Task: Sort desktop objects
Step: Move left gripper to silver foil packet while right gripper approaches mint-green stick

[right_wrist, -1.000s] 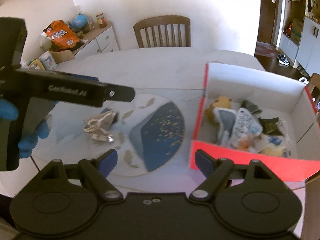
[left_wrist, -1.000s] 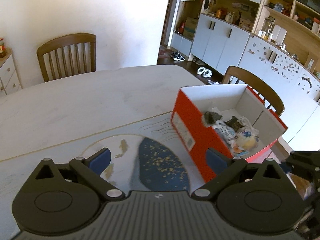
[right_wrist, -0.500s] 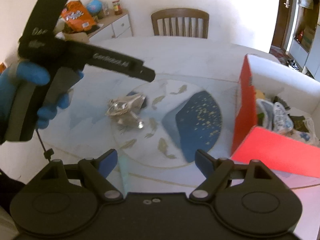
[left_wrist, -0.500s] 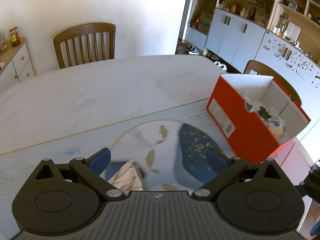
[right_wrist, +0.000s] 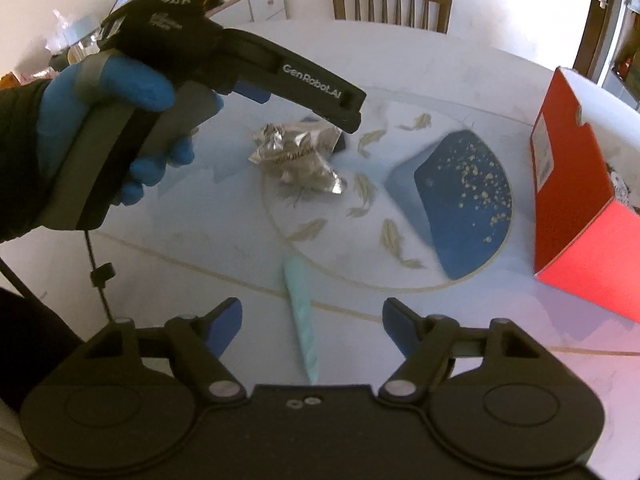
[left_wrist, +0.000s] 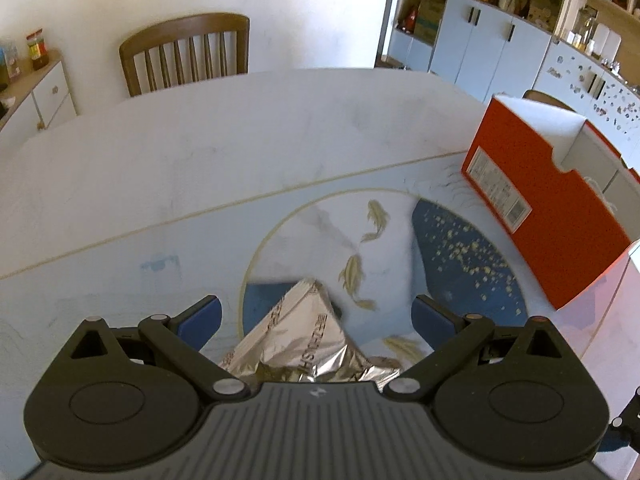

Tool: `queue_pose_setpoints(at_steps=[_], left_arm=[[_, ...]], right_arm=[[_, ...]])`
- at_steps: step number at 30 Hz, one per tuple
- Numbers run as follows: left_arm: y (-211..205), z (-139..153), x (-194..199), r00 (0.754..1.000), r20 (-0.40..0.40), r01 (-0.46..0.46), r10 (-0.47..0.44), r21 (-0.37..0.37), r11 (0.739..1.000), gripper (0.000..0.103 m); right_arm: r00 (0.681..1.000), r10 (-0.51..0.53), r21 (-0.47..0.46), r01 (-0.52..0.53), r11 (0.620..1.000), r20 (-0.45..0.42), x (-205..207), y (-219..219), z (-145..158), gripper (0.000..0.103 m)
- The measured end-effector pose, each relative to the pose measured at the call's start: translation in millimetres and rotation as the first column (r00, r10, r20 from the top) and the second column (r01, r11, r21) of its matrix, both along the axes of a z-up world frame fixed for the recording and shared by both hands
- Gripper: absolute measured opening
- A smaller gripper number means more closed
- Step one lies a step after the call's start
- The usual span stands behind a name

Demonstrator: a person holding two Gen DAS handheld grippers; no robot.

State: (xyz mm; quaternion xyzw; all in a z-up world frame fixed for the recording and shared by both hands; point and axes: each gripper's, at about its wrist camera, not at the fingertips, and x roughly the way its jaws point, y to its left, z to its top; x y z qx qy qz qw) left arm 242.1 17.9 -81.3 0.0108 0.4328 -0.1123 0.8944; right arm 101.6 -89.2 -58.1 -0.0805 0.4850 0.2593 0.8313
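A crumpled silver foil wrapper (left_wrist: 308,336) lies on the table's round fish pattern. My left gripper (left_wrist: 316,316) hangs just over it, open, with the wrapper between the blue pads and neither pad touching. In the right wrist view the same wrapper (right_wrist: 296,156) sits under that gripper, which a blue-gloved hand (right_wrist: 120,92) holds. My right gripper (right_wrist: 312,320) is low over the near part of the table, its jaws closing. A thin pale-teal strip (right_wrist: 302,312) lies on the table between them, untouched. The red box (left_wrist: 552,216) with sorted items stands at the right.
The white table (left_wrist: 200,152) stretches far behind the wrapper. A wooden chair (left_wrist: 184,52) stands at its far side and a second chair back (left_wrist: 548,100) shows behind the box. A thin black cord (right_wrist: 96,268) hangs from the left gripper's handle. Cabinets line the right wall.
Both grippers moved left, away from the red box, and lower. The foil wrapper came in between the left fingers. The teal strip came into view between the right fingers, which narrowed a little.
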Motion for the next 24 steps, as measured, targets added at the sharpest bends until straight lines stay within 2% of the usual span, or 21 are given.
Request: queue_pose_setpoints(at_steps=[7, 13, 24], left_arm=[[2, -18, -4, 1.000, -0.012, -0.016, 0.016, -0.001, 1.000, 0.102], [5, -27, -7, 0.999, -0.001, -0.041, 0.041, 0.015, 0.999, 0.102], [5, -40, -7, 0.997, -0.012, -0.070, 0.070, 0.013, 0.997, 0.101]], right_arm=[[1.000, 0.004, -0.041, -0.005, 0.999, -0.012, -1, 8, -14, 0.072], [0.999, 0.017, -0.055, -0.019, 0.998, -0.029, -4, 13, -22, 0.062], [0.999, 0.028, -0.081, -0.030, 0.996, -0.031, -5, 17, -28, 0.057]])
